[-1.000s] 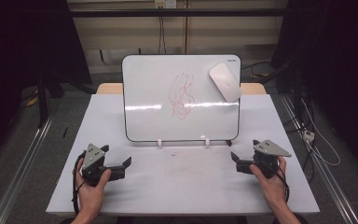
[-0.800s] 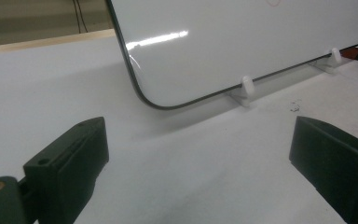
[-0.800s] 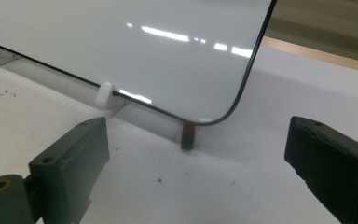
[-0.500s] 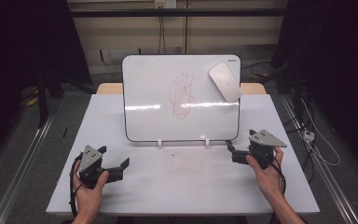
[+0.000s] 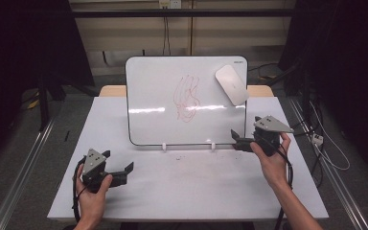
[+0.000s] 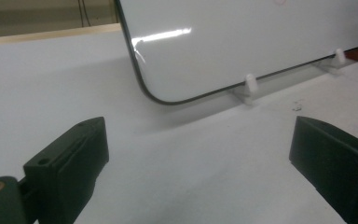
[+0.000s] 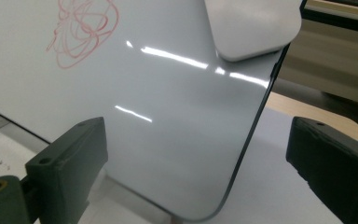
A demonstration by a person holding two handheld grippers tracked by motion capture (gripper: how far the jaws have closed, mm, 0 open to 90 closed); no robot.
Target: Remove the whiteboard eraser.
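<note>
A whiteboard (image 5: 153, 105) stands leaning back on the white table (image 5: 196, 187), held by two small white feet (image 5: 164, 146). Its middle bears a red scribble (image 5: 187, 98), and a white eraser (image 5: 231, 85) sticks to its upper right corner. My left gripper (image 5: 119, 160) rests low at the table's front left, open, its jaws toward the board (image 6: 242, 37). My right gripper (image 5: 235, 140) is lifted beside the board's lower right corner, open. Its jaws have just been opening, with nothing between them. In the right gripper view the board's right edge (image 7: 256, 126), scribble (image 7: 81, 28) and eraser (image 7: 251, 23) are close ahead.
A wooden surface (image 5: 261, 90) sticks out behind the board. Metal rails (image 5: 24, 167) run along the floor on both sides, and cables (image 5: 323, 143) lie on the floor at the right. Small specks (image 5: 182, 158) dot the table before the board.
My right gripper has risen and moved forward toward the board's lower right corner. The left gripper has stayed where it was.
</note>
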